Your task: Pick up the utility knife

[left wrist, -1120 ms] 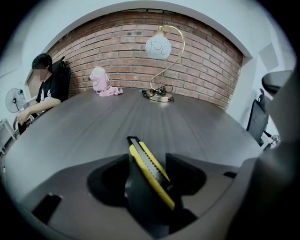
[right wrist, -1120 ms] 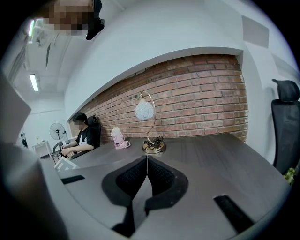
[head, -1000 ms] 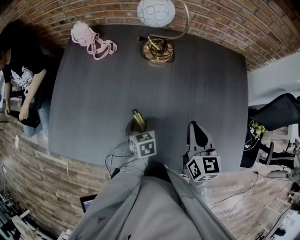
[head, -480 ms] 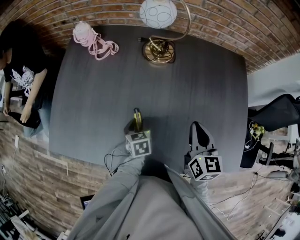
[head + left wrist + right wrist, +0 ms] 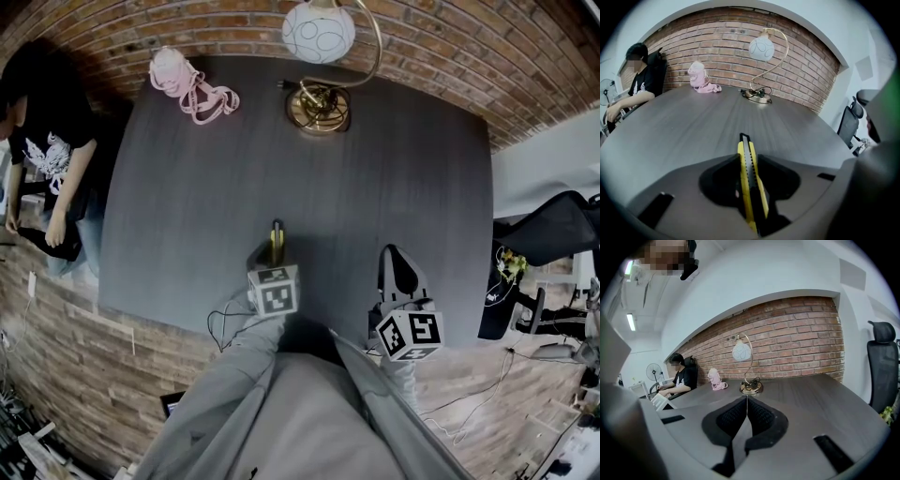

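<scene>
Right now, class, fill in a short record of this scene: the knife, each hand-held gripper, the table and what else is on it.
utility knife: yellow and black, between the left jaws, tip toward the lamp
left hand-held gripper: jaws closing on the utility knife
right hand-held gripper: jaws together, empty
table: dark, wood-grained
lamp: gold base, white globe, far end
pink item: strapped, far left corner
person: at the table's left side
</scene>
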The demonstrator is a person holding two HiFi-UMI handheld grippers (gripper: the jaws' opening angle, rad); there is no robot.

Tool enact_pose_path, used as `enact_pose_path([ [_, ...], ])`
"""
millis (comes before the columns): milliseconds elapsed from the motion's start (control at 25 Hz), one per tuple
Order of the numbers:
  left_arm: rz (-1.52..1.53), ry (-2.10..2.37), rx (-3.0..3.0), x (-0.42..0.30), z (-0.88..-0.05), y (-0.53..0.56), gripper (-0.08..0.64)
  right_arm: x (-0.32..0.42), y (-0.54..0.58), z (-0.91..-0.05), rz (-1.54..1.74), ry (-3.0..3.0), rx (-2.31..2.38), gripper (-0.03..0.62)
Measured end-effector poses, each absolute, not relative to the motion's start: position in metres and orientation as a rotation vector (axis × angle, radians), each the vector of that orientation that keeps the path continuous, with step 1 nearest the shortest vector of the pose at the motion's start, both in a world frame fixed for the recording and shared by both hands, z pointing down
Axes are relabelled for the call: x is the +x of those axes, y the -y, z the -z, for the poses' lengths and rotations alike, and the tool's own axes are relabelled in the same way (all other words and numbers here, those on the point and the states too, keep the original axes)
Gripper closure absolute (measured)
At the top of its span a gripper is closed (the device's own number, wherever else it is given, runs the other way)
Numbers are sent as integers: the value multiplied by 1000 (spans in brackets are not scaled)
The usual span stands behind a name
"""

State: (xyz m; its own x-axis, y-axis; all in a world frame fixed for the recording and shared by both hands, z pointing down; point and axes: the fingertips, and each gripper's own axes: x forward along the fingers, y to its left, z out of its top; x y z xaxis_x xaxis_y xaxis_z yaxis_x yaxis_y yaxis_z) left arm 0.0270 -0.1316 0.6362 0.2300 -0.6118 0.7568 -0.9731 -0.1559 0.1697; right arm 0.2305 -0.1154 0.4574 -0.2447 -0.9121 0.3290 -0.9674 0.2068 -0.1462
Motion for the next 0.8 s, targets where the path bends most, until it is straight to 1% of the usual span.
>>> enact_pose_path([
  [400, -632, 1475, 1922, 19, -611, 144, 434, 227, 118, -451, -468, 2313, 1841, 572],
  [800, -547, 1526, 2085, 10, -551, 165, 434, 213, 125, -439, -420, 2346, 1828, 572],
])
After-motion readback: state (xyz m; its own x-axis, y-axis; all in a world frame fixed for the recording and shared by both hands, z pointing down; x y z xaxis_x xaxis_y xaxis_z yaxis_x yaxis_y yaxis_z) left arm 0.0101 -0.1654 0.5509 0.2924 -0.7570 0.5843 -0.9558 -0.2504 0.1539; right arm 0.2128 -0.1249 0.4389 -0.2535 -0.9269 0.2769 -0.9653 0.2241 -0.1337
